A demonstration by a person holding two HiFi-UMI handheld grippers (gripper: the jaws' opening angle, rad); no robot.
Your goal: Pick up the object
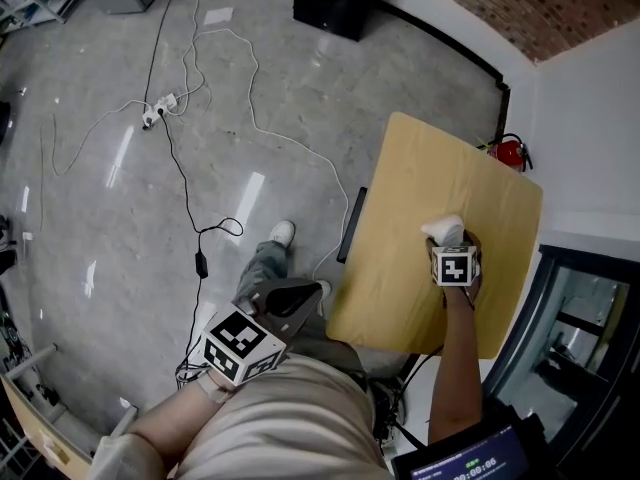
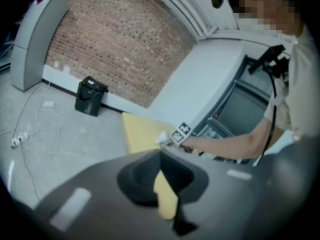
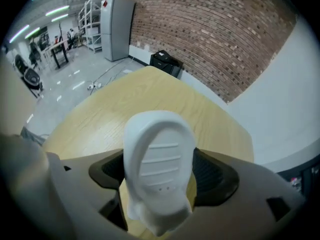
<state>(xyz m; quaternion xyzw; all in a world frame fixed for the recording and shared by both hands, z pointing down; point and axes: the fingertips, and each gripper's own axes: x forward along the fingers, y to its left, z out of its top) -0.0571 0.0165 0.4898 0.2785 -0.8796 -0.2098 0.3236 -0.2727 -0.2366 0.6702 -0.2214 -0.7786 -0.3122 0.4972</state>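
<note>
Head view with both gripper views. The white object (image 1: 444,231) stands on the wooden table (image 1: 400,168), towards the table's right-hand side as the head view shows it, with bare table top all round it. The right gripper (image 3: 159,178) points steeply down at the table with its jaws spread wide, one on either side of the object, so that closing them would clamp the object's flanks. Whether either pad already touches the object is hard to judge, since the object fills most of the gap. No lift from the table has begun. The left gripper (image 1: 292,296) hangs off the table's near left edge, above the floor, with its jaws together and holding nothing. It appears parked there because one gripper suffices for this pick.
</note>
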